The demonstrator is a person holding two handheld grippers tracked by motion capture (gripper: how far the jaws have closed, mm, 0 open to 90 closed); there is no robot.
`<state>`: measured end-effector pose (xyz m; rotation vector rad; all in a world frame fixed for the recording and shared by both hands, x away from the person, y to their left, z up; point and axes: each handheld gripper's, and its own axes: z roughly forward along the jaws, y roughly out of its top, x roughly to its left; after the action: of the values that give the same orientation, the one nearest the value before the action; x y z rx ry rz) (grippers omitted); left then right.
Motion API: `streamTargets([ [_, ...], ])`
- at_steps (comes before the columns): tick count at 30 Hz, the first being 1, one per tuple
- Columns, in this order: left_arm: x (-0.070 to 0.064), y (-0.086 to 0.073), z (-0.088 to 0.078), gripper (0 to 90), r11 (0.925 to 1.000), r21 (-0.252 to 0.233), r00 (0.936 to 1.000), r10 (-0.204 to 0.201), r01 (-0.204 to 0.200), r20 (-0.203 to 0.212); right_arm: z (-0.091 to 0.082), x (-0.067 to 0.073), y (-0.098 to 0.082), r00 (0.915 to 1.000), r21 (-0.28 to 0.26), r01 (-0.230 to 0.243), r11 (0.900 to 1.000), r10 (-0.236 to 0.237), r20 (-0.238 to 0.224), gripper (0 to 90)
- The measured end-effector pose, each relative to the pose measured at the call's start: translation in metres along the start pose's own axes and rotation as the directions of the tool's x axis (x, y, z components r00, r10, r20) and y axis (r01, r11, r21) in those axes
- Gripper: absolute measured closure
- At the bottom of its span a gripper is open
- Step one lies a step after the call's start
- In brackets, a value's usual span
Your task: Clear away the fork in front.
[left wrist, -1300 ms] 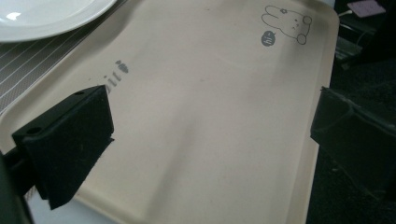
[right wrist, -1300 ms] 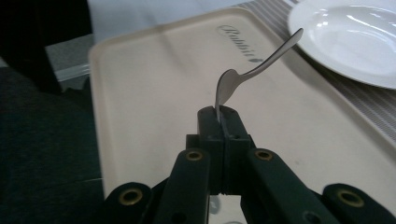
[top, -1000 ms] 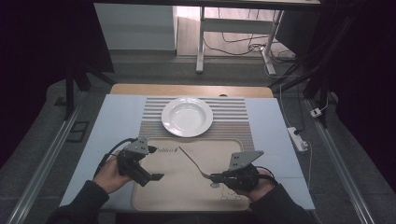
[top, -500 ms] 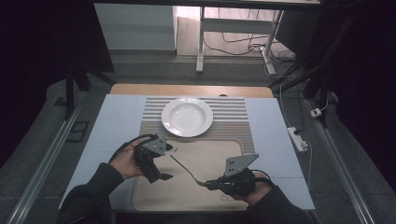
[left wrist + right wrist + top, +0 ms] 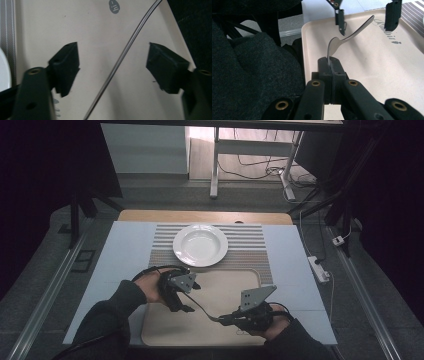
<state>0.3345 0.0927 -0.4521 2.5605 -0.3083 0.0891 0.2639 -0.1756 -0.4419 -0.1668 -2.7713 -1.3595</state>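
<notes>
Metal: one fork, one plate, two grippers.

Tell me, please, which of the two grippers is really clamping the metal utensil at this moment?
The right gripper: its jaws are shut on one end of the utensil. The left gripper stands open, its jaws on either side of the handle, not touching it.
</notes>
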Motion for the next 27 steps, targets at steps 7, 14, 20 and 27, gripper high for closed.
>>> streamTargets([
  [7, -0.0027, 0.0013, 0.001, 55.0, 0.9952, 0.037, 0.9955, 0.089, -0.09, 0.031, 0.0009, 0.0004, 0.0003, 0.9999, 0.002, 0.006, 1.0, -0.006, -0.012, 90.0],
  [14, -0.0024, 0.0042, 0.0013, 69.8, 0.9876, 0.049, 0.9873, 0.146, -0.149, 0.062, 0.0022, 0.0013, 0.0007, 0.9996, 0.01, 0.015, 1.0, -0.015, -0.024, 90.0],
  [20, -0.0028, 0.008, 0.0017, 80.7, 0.9706, 0.069, 0.9712, 0.225, -0.231, 0.077, 0.0021, 0.0016, 0.0009, 0.9994, 0.01, 0.019, 1.0, -0.019, -0.03, 90.0],
  [27, -0.0059, 0.0077, 0.0053, 85.7, 0.9336, 0.06, 0.9324, 0.346, -0.353, 0.104, 0.0032, 0.0008, 0.0002, 0.9983, 0.015, 0.023, 1.0, -0.022, -0.054, 90.0],
])
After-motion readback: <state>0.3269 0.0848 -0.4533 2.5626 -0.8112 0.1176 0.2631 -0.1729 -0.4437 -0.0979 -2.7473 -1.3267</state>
